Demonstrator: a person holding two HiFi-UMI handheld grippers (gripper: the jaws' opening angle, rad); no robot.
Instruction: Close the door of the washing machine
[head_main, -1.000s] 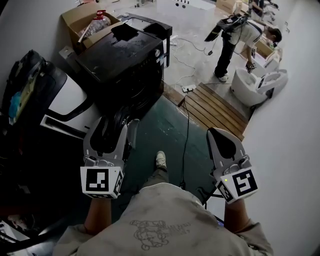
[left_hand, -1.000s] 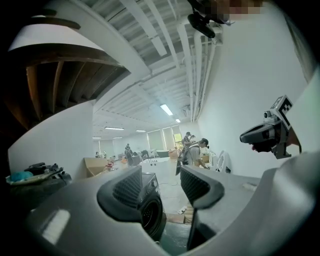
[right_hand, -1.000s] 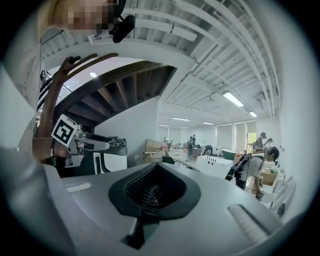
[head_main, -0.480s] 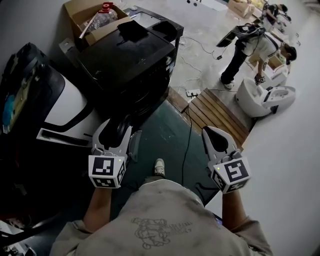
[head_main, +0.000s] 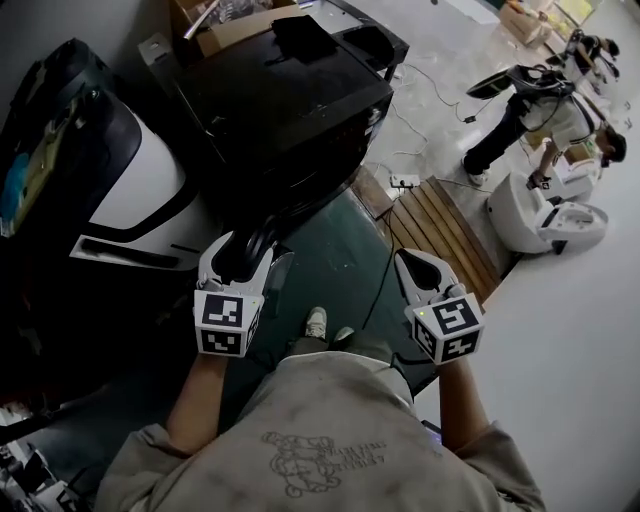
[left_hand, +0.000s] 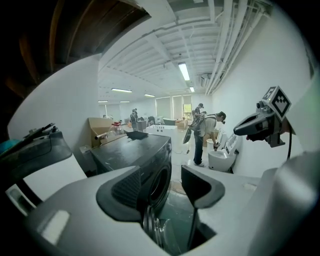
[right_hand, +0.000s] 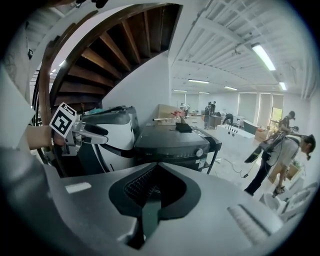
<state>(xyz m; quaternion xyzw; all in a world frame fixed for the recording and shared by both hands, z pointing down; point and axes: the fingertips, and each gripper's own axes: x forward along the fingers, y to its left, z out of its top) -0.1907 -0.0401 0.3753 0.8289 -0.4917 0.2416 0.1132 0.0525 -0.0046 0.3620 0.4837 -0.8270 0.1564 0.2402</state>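
The black washing machine (head_main: 290, 110) stands ahead of me with its round front opening (left_hand: 159, 182) showing. Its door (left_hand: 157, 231) hangs open, glass bowl and rim seen edge-on. My left gripper (head_main: 242, 250) is open, and the door's edge sits low between its jaws (left_hand: 162, 187) without being clamped. My right gripper (head_main: 412, 262) is shut on nothing and hangs over the green floor, right of the machine. In the right gripper view its tips (right_hand: 155, 167) meet in front of the machine's control panel (right_hand: 175, 150).
A white-and-black appliance (head_main: 140, 190) stands left of the machine, a cardboard box (head_main: 235, 25) behind it. A wooden slat platform (head_main: 440, 225) and a cable (head_main: 378, 290) lie at the right. A person (head_main: 540, 125) bends over a white fixture (head_main: 545, 215). My foot (head_main: 316, 322) is below.
The view has moved closer to the machine. Both grippers have drawn back toward my body and nearer each other. The left jaws stay open at the door's edge; the right stays shut.
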